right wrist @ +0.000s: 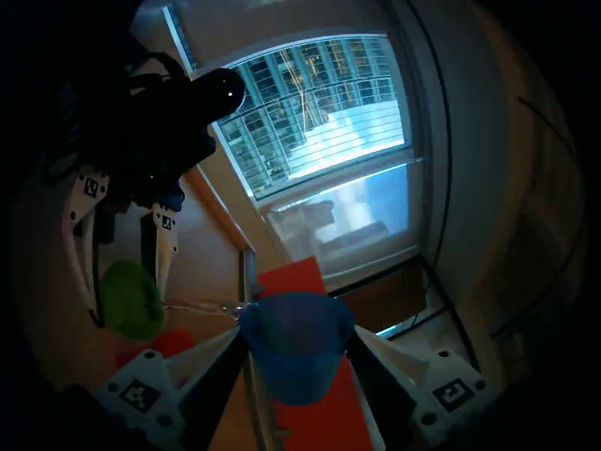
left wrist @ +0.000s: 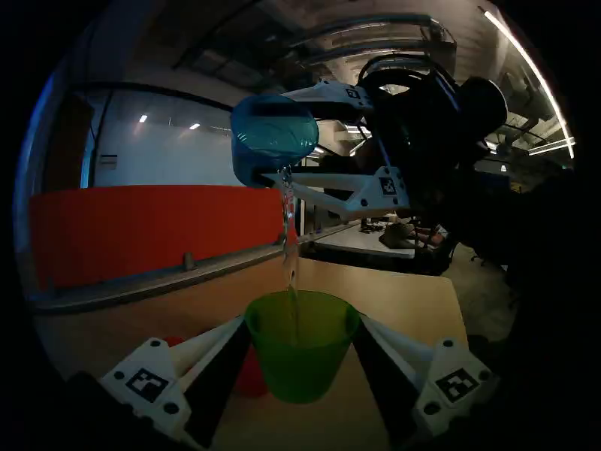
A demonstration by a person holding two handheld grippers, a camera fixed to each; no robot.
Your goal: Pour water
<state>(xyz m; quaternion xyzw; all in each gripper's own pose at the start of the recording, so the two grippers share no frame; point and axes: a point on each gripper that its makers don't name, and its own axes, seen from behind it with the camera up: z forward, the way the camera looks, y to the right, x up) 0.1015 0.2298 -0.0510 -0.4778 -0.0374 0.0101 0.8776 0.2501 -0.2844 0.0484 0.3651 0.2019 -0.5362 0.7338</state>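
- Presently, a green cup [left wrist: 300,364] is seen at six o'clock in the left gripper view. It is held upright between the two fingers of the left gripper [left wrist: 300,334], which are closed to the cup's width and pressed against both its sides.
- In the right gripper view, a blue cup [right wrist: 297,364] is gripped at six o'clock by the right gripper [right wrist: 297,331], whose fingers are narrowed onto the cup's two sides.
- In the left gripper view the blue cup is found at twelve o'clock, tilted over, above the green cup and apart from it.
- A thin stream of water [left wrist: 289,240] is carried from the blue cup's lip down into the green cup's open mouth.
- A red cup [left wrist: 252,379] is partly hidden just behind the green cup, at its seven o'clock, on the wooden table [left wrist: 406,301].
- An orange partition [left wrist: 150,225] is set at nine o'clock, beyond the table's far edge.
- In the right gripper view the green cup is placed at eight o'clock, between the left gripper's white fingers [right wrist: 165,240], and a large window [right wrist: 330,135] is seen at twelve o'clock.
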